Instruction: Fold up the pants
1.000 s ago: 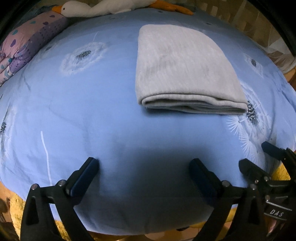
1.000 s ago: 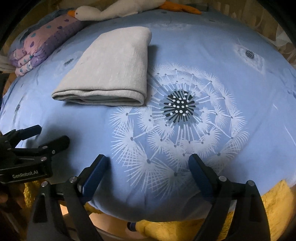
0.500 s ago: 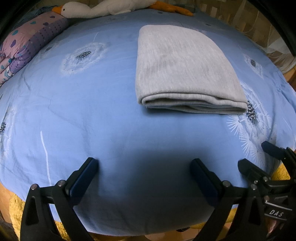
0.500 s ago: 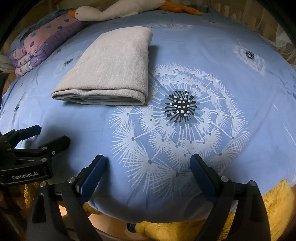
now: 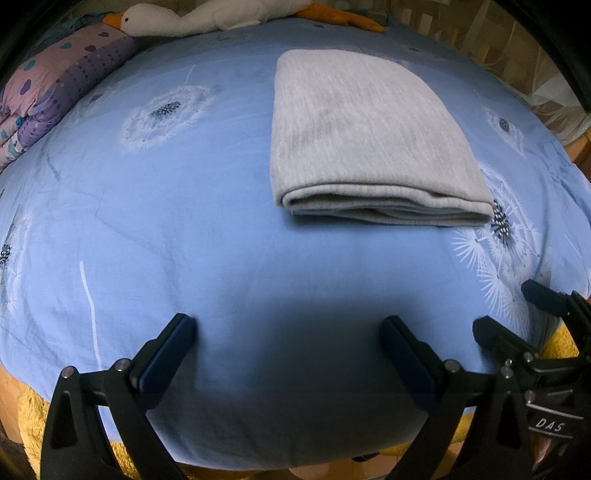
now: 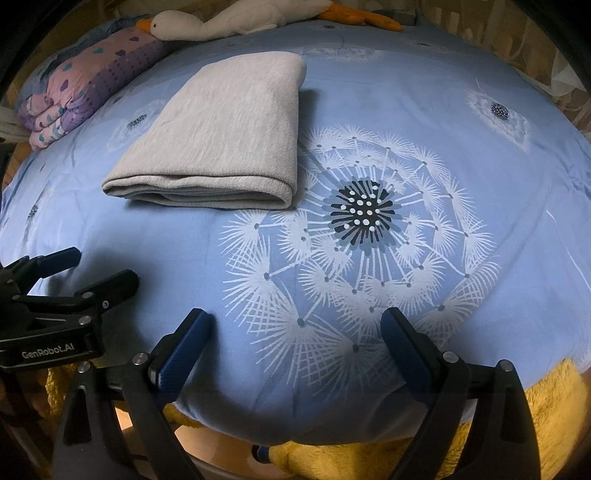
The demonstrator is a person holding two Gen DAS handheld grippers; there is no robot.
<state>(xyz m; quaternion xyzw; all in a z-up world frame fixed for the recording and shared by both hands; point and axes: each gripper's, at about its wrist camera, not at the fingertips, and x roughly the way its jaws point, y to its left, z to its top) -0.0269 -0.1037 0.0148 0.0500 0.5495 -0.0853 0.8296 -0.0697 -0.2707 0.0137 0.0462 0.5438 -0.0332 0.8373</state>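
Grey pants (image 5: 365,136) lie folded into a flat rectangle on the blue bed sheet (image 5: 184,221); they also show in the right wrist view (image 6: 225,136), upper left. My left gripper (image 5: 288,328) is open and empty, near the bed's front edge, well short of the pants. My right gripper (image 6: 295,325) is open and empty, over the front edge to the right of the pants. Each gripper appears in the other's view: the right one (image 5: 517,306) at lower right, the left one (image 6: 92,266) at lower left.
A folded pink and purple quilt (image 5: 55,88) lies at the back left. A white goose plush (image 5: 207,16) lies along the far edge. A large dandelion print (image 6: 362,218) marks the sheet. A yellow fuzzy blanket (image 6: 554,406) hangs below the front edge.
Almost nothing: both views shift very slightly, as the grippers drift a little back from the bed. The pants have not moved.
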